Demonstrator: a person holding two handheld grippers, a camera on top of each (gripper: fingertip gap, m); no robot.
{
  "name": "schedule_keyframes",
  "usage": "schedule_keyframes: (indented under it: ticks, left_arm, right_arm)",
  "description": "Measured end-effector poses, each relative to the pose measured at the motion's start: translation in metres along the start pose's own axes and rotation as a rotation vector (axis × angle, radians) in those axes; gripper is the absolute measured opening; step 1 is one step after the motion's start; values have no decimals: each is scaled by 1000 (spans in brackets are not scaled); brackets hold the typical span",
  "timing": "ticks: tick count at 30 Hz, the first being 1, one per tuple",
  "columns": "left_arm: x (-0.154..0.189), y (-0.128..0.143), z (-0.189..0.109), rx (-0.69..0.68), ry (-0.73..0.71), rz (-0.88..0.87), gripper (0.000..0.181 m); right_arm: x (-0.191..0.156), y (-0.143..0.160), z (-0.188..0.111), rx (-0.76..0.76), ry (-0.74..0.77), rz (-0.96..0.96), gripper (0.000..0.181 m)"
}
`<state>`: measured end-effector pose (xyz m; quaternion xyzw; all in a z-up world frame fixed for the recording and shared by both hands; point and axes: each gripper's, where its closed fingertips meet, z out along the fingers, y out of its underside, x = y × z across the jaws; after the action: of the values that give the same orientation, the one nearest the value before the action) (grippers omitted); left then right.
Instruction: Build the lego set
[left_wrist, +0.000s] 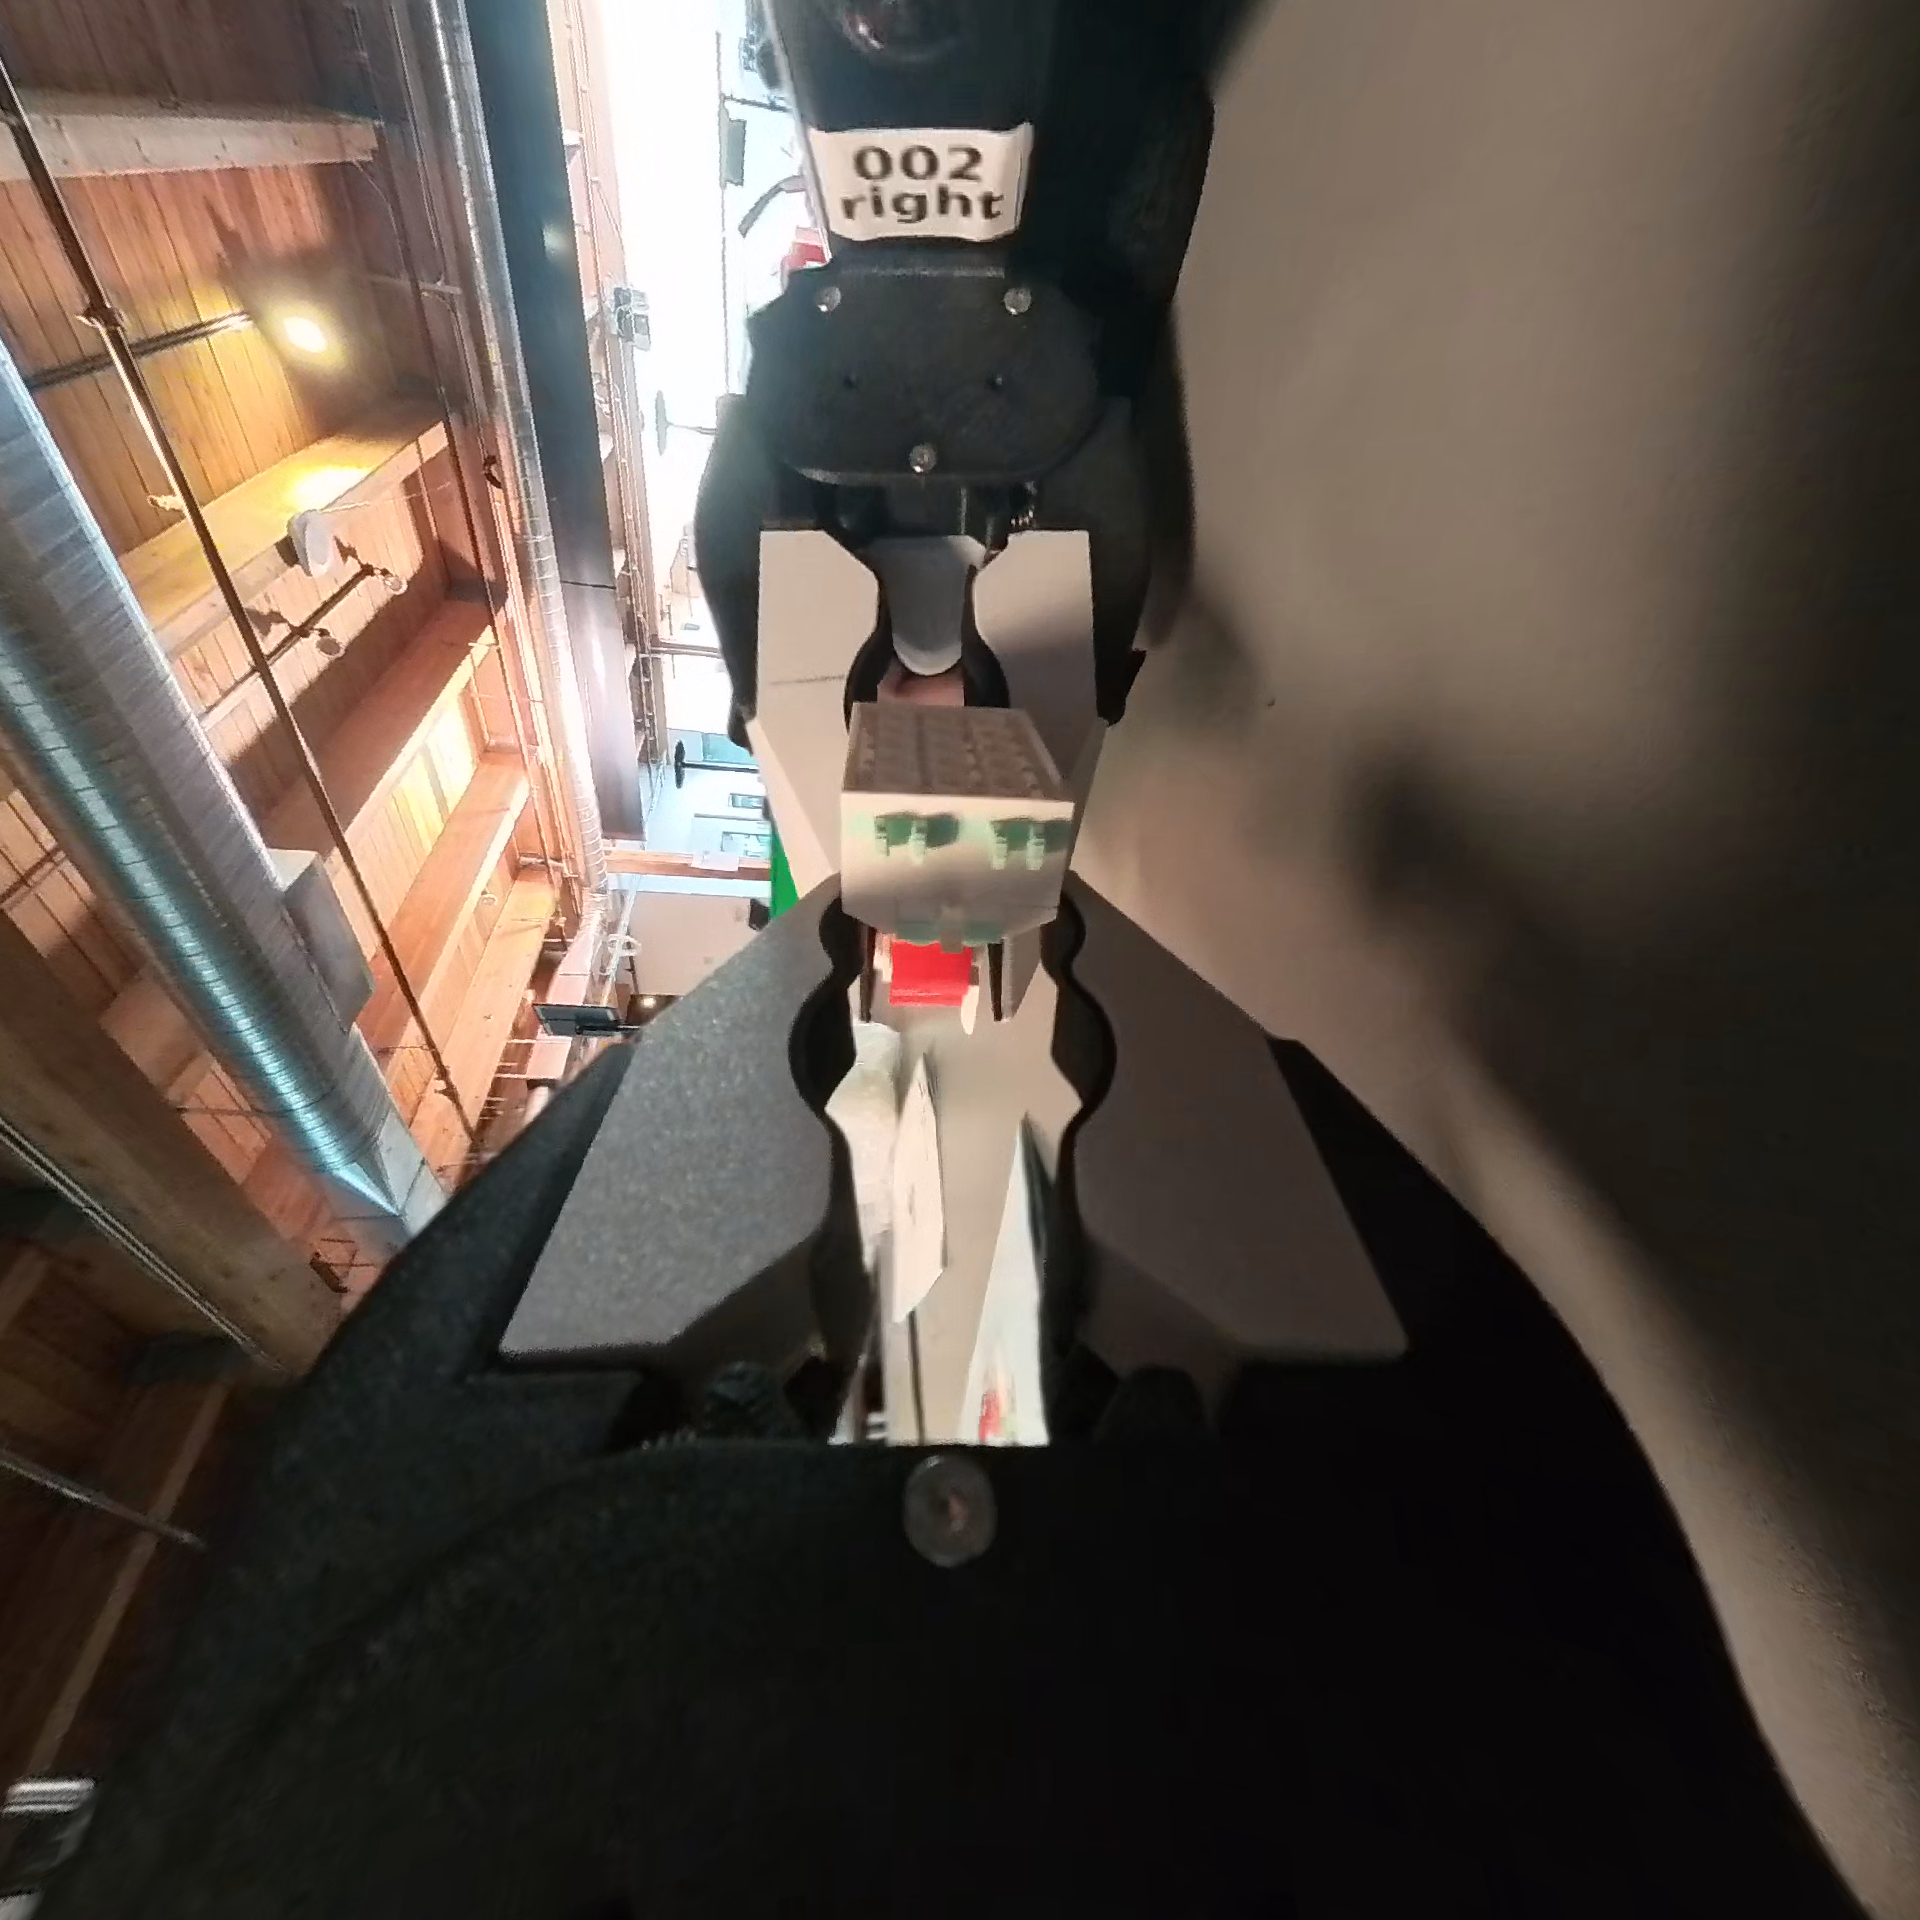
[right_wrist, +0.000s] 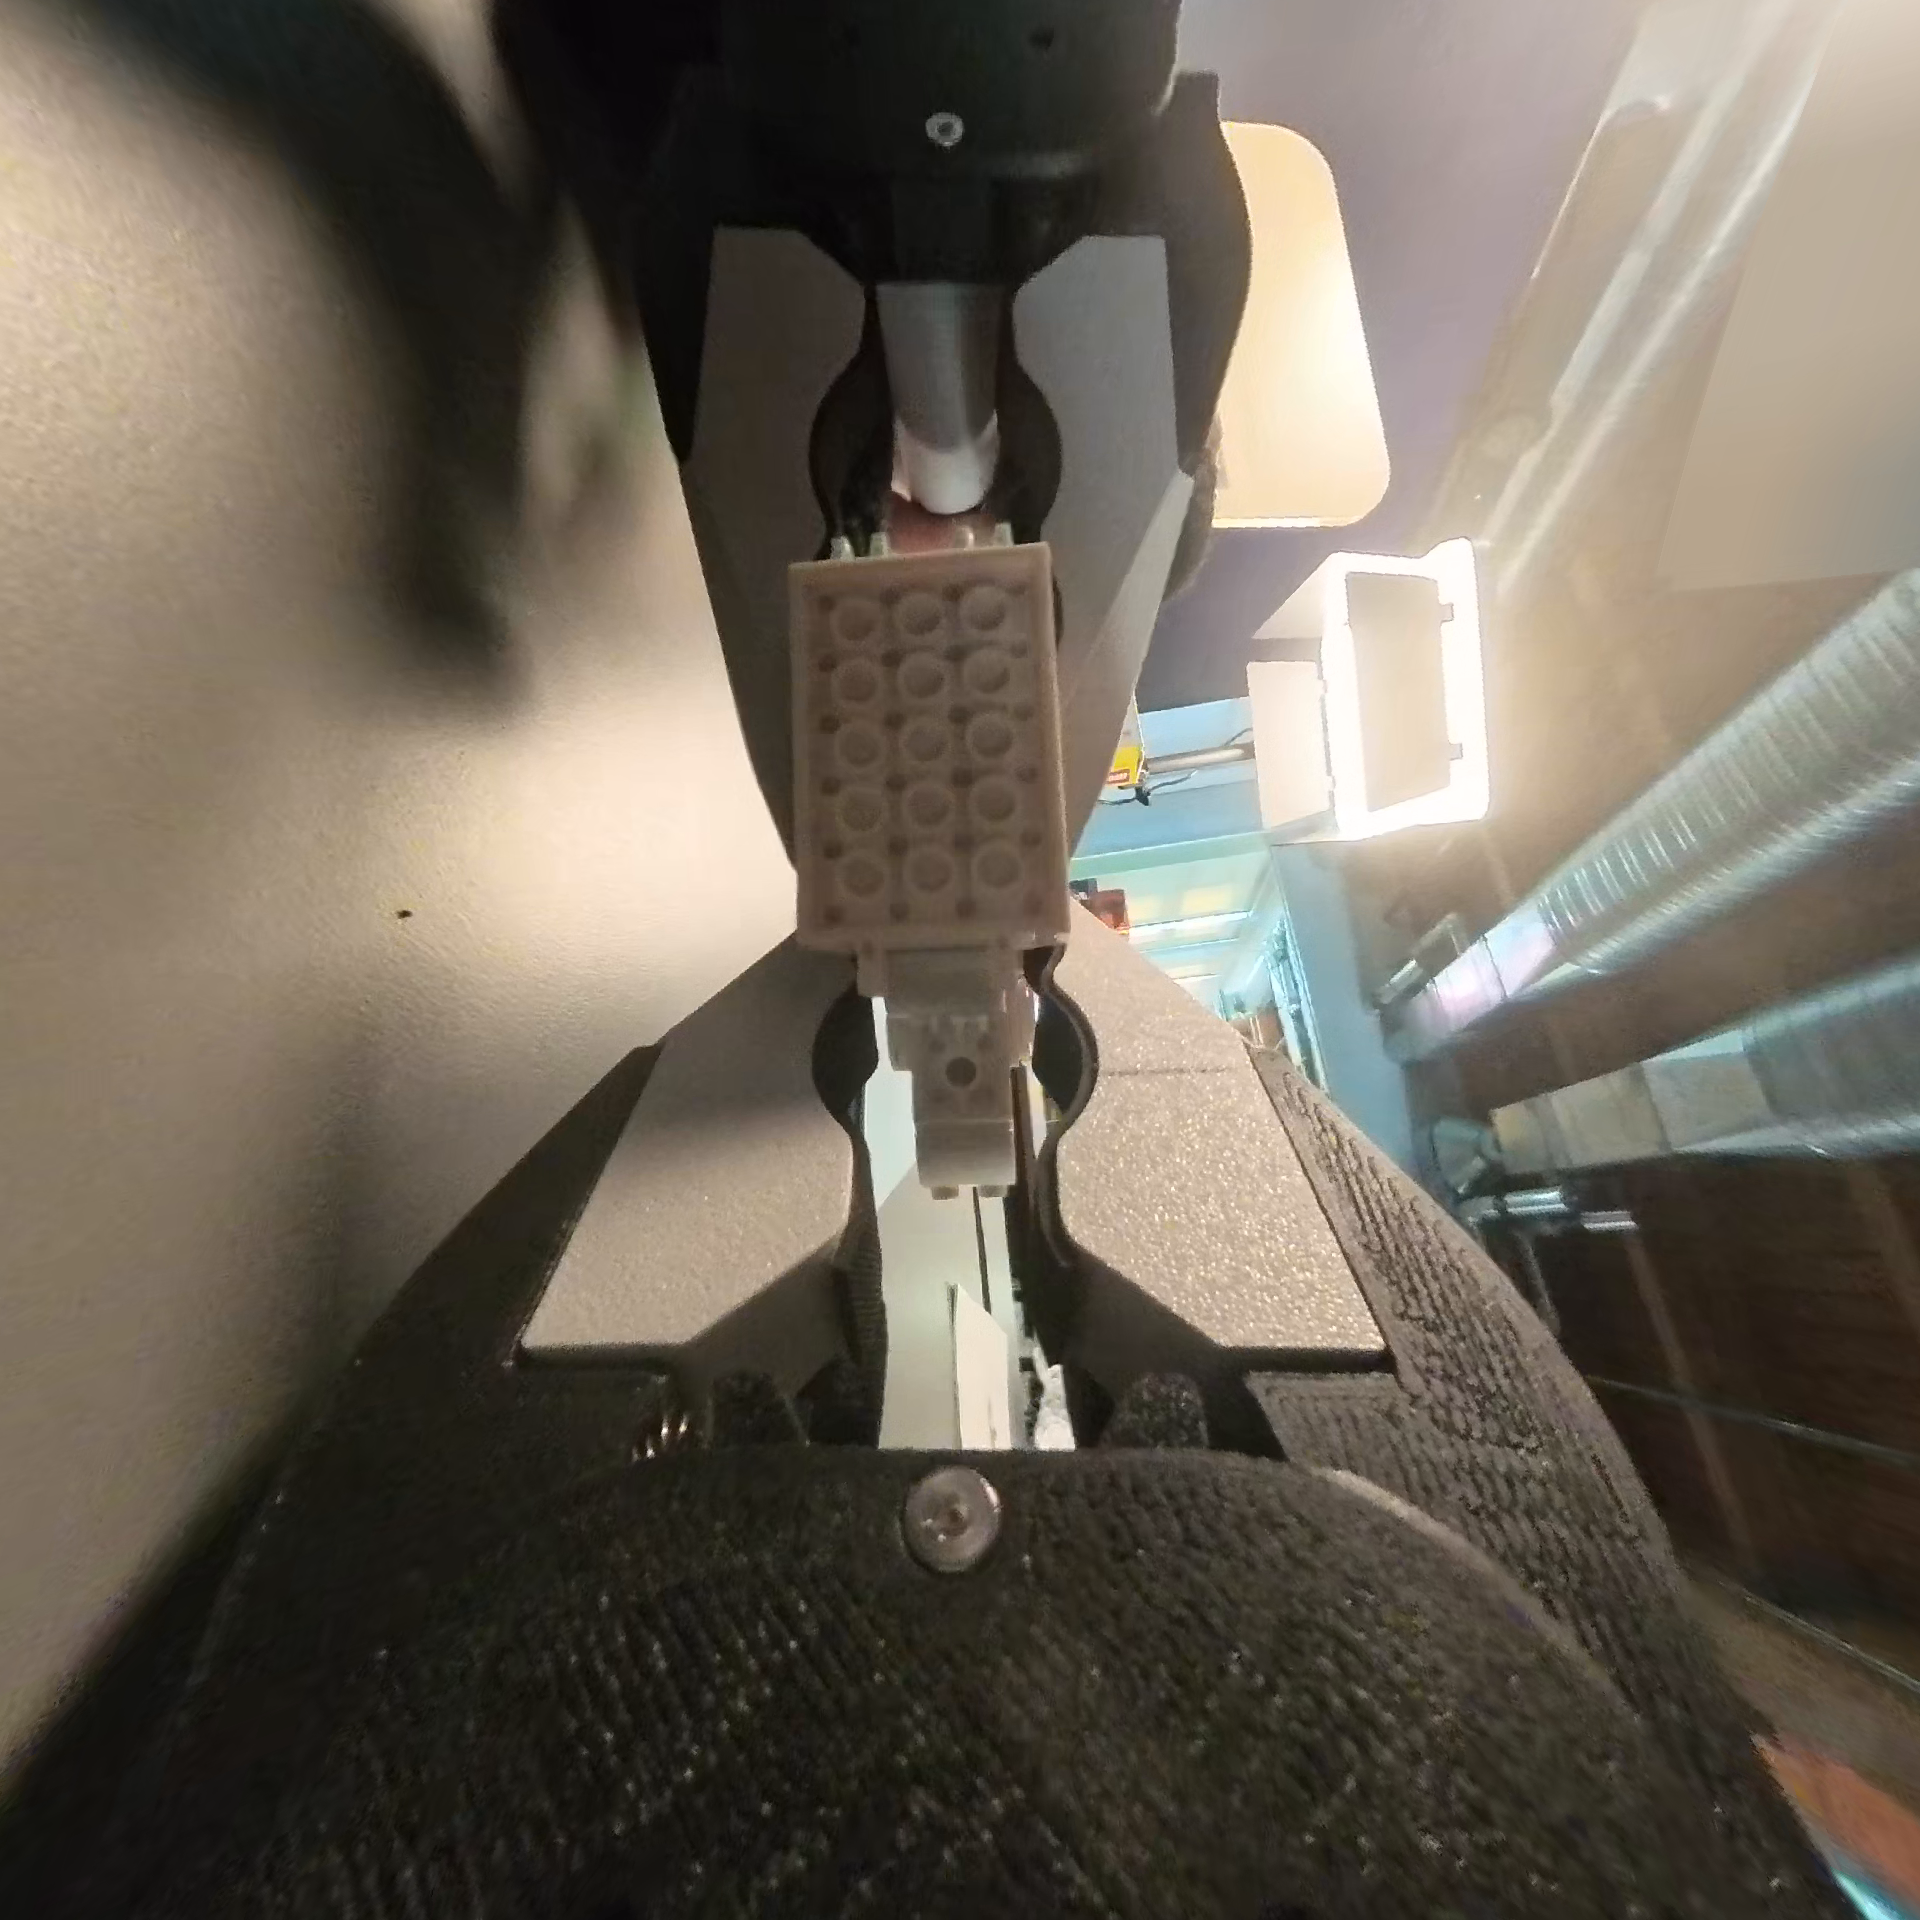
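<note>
A small lego model is held in the air between both grippers. It is a white block with green eye marks and a red mouth piece. In the right wrist view its grey studless underside faces the camera, with a small white neck piece at the near end. My left gripper is shut on the red mouth end. My right gripper is shut on the white neck end. Each gripper also shows opposite in the other view: the right one and the left one.
Both cameras point upward. A wooden ceiling with silver ducts and a bright lamp lie behind. A person, blurred over, is close beside the grippers. No table shows. Both grippers' tips are close together, under 4 cm apart.
</note>
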<state>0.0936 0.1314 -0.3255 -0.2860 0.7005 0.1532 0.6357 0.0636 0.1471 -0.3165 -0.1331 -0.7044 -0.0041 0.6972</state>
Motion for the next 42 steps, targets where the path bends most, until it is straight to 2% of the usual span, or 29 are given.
schedule_keyframes:
  ticks: [10,18,23,31,42]
  left_arm:
    - [-2,1,-3,33,-2,-75,45]
    - [-2,-3,-8,60,-12,-20,28]
    - [-1,-4,-7,64,-9,-11,35]
    - [0,-3,-7,52,-12,32,22]
    - [6,3,-6,4,20,135,19]
  right_arm:
    - [3,-1,-2,5,13,-6,24]
    - [1,-3,-3,16,-1,-15,23]
    - [-1,-4,-3,18,-9,-20,23]
    - [-4,-5,-2,24,-30,-16,23]
    - [-14,1,1,-18,-82,-21,23]
